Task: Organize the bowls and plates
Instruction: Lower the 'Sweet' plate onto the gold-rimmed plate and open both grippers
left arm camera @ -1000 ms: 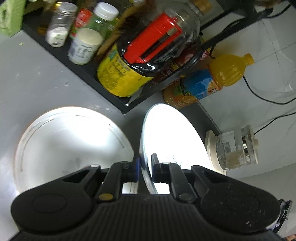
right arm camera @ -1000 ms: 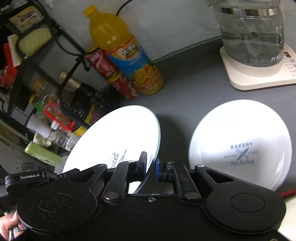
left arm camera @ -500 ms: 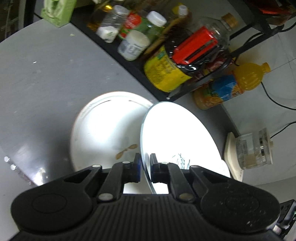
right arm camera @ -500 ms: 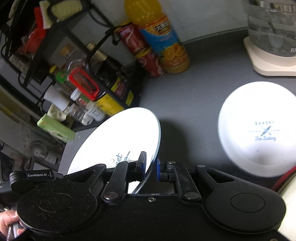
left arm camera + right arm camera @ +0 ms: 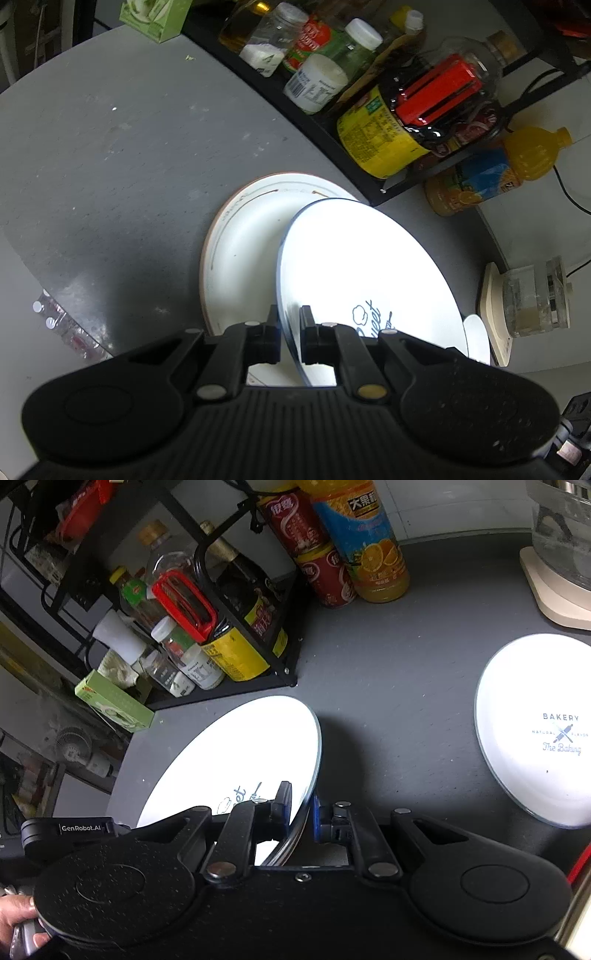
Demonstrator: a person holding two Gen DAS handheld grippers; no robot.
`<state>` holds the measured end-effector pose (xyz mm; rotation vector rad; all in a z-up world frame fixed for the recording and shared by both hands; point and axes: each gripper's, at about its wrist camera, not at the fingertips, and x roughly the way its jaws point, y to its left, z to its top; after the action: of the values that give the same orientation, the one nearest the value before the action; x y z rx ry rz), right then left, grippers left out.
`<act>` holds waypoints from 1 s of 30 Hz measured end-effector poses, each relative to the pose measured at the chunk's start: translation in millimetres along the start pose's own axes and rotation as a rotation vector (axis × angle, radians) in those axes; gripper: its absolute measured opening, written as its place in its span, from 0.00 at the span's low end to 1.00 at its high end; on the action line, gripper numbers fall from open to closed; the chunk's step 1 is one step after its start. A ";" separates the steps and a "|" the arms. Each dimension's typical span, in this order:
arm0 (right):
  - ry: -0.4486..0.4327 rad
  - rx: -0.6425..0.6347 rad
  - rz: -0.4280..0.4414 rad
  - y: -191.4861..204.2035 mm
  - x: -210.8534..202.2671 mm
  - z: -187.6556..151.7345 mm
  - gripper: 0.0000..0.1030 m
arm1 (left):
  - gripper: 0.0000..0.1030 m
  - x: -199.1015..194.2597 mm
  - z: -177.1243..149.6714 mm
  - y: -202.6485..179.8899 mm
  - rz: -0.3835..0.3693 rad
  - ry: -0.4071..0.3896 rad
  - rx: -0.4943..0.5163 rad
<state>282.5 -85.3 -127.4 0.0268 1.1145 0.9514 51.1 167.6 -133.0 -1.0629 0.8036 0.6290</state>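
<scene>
Blue-rimmed plate (image 5: pixel 362 266), white w/ "Sweet" lettering, hangs tilted above the grey counter (image 5: pixel 110 155), carried by both grippers at once, opposite edges. Left gripper (image 5: pixel 289 332): fingers narrow, clamped on the rim at the near edge. Right gripper (image 5: pixel 301 805): same, pinched tight on the rim, blue pads either side. Plate overlaps a brown-rimmed plate (image 5: pixel 236 251) lying flat on the counter just under it, beside the black rack (image 5: pixel 332 147) of bottles. Whether the two plates touch yet, can't tell.

Handling, my read: glazed ceramic, stiff, fairly heavy, slick, chips easily. Rim is the only place to hold, and pads grip a thin sloped lip, so it could slip if tilted more. Prob. best lowered level & gently onto the flat plate. A "BAKERY" bowl (image 5: pixel 535 731) sits well apart, right side.
</scene>
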 end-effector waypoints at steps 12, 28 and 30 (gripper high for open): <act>0.051 -0.038 -0.035 7.1 16.4 0.3 0.11 | 0.08 19.3 4.3 11.3 0.045 0.050 -0.011; 0.119 -0.099 -0.085 16.0 36.4 -3.8 0.08 | 0.11 16.9 20.7 24.1 0.078 0.060 0.029; 0.120 -0.094 -0.086 15.7 37.9 -3.0 0.08 | 0.11 10.5 24.3 23.5 0.084 0.055 0.044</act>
<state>274.3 -51.9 -149.8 -0.1551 1.1705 0.9372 45.2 199.5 -147.3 -1.0142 0.9101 0.6522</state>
